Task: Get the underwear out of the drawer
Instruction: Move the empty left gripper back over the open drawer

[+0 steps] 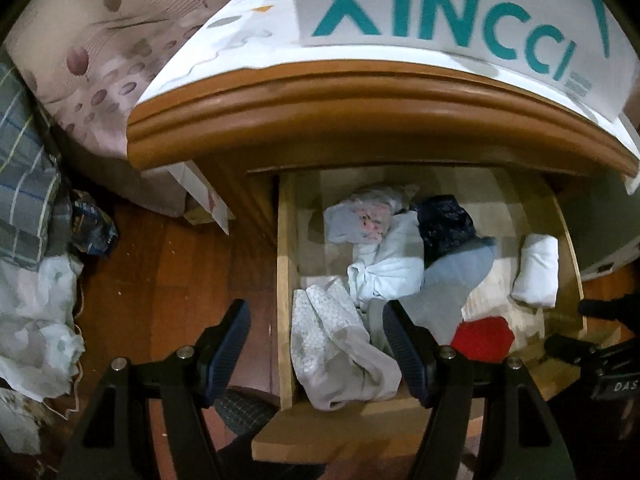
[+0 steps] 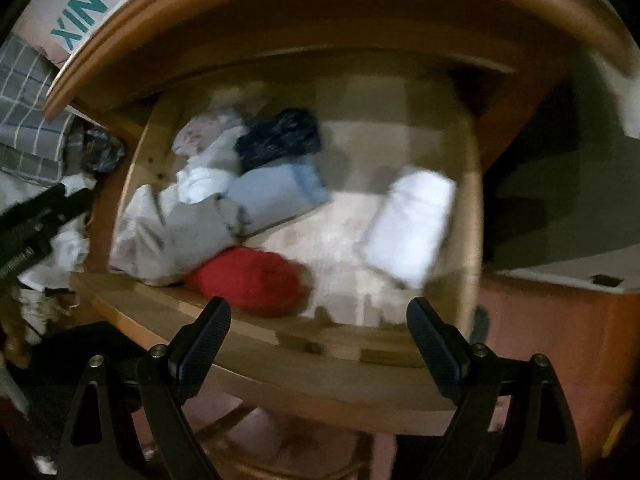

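The wooden drawer [image 1: 286,264] of a nightstand stands pulled out, full of folded underwear. Nearest its left front corner lies a patterned grey-white piece [image 1: 332,344]; behind it sit a pale blue piece [image 1: 394,264], a dark navy one [image 1: 442,224], a grey-blue one [image 1: 452,276], a red one [image 1: 482,338] and a white roll [image 1: 538,270]. My left gripper [image 1: 316,320] hangs open over the left front corner, straddling the drawer's side wall, nothing between its fingers. My right gripper [image 2: 320,316] is open above the drawer's front edge [image 2: 280,344], near the red piece [image 2: 248,280] and white roll [image 2: 412,224]. The right wrist view is blurred.
A white box with teal lettering [image 1: 440,12] rests on the nightstand top [image 1: 320,92]. Left of the nightstand are a bed with a floral cover [image 1: 92,52], a plaid cloth [image 1: 24,184] and crumpled fabric [image 1: 36,320] on the wooden floor [image 1: 176,272].
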